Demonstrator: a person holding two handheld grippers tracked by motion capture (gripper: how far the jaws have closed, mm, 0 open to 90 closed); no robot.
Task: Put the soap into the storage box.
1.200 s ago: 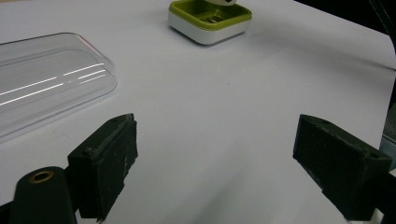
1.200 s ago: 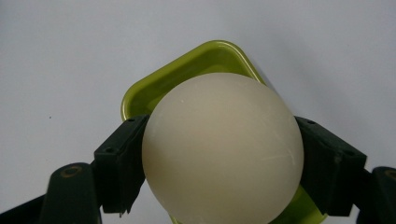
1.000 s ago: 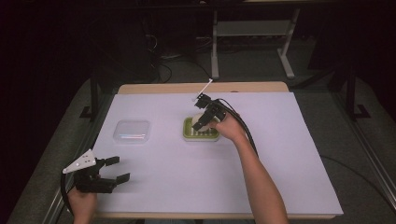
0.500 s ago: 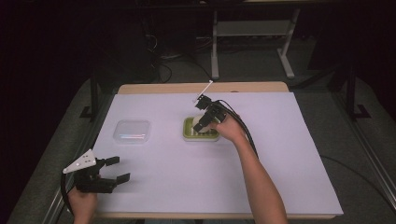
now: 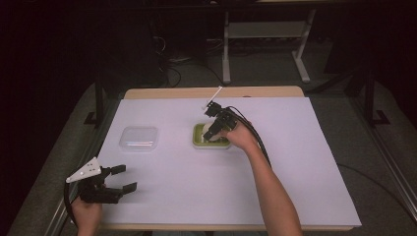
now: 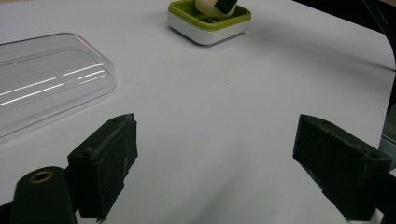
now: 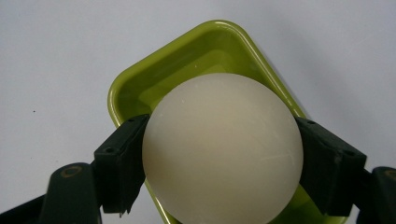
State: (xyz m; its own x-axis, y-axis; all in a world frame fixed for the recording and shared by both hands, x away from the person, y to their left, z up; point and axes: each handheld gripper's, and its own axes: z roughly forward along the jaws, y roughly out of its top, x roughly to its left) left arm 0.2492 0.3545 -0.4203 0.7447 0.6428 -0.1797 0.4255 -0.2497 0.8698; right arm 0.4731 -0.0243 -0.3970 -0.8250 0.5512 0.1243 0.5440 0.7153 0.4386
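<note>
- The worktop (image 5: 305,187) is covered by a plain white sheet, with a strip of light wood showing along its far edge.
- Beyond the worktop the room is dark; a white metal stand (image 5: 265,44) and loose cables lie on the grey floor (image 5: 383,152) behind it.
- Grey carpet-like floor runs along both sides of the worktop.
- A green dish (image 5: 199,139) with a white base sits near the middle of the sheet, slightly toward the far side.
- The right hand-held gripper (image 5: 212,132) is clamped on a cream ball (image 7: 223,149), one black jaw pressed against each side of it.
- In the right gripper view the ball sits directly over the green dish (image 7: 154,84); whether it touches the dish floor cannot be told.
- A clear plastic lid (image 5: 139,138) lies flat on the sheet to the left of the dish, well apart from it.
- The left hand-held gripper (image 5: 125,179) rests at the near left corner of the worktop, its jaws spread wide with only bare sheet between them.
- In the left gripper view the lid (image 6: 42,79) lies ahead to the left and the dish (image 6: 210,25) farther off.
</note>
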